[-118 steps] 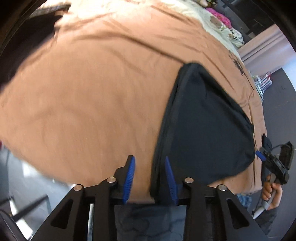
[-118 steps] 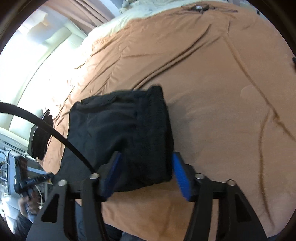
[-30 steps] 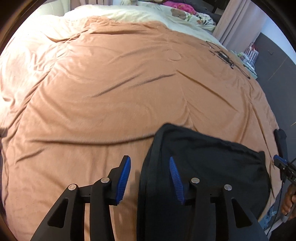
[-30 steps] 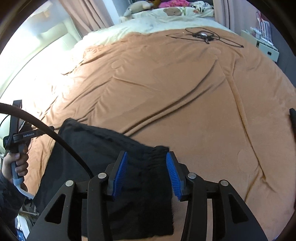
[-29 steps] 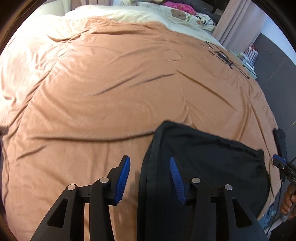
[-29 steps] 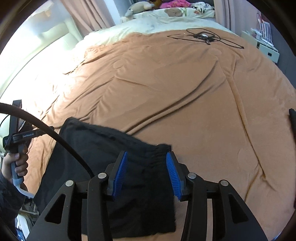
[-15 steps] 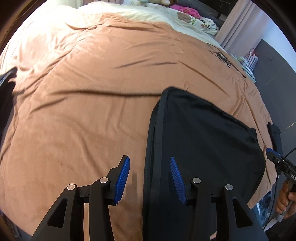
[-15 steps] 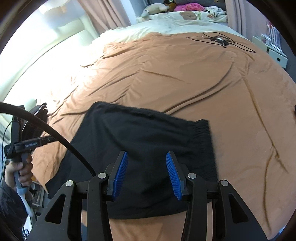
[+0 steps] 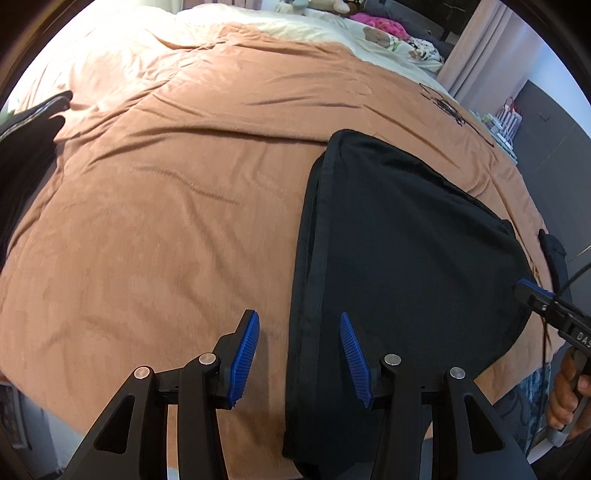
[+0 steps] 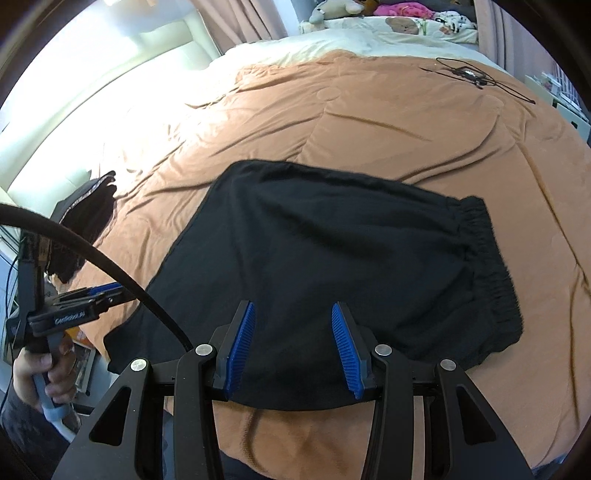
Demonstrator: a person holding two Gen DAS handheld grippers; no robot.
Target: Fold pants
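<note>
Black pants (image 10: 332,251) lie folded flat near the front edge of the bed, elastic waistband (image 10: 491,266) at the right. In the left wrist view the pants (image 9: 399,258) fill the right half, with the hem edge (image 9: 314,258) running toward me. My left gripper (image 9: 299,354) is open and empty, above the hem edge. My right gripper (image 10: 291,347) is open and empty, above the near edge of the pants. The right gripper (image 9: 532,295) also shows at the far right of the left wrist view, and the left gripper (image 10: 107,295) at the left of the right wrist view.
An orange-brown blanket (image 9: 166,203) covers the bed. A dark garment (image 10: 85,229) lies at the bed's left edge, also in the left wrist view (image 9: 26,147). A black cable (image 10: 469,74) lies far back. Pillows and stuffed toys (image 10: 406,18) sit at the head.
Both grippers have pulled back and up from the pants. More of the folded pants and the bed's front edge shows now. Both stayed open.
</note>
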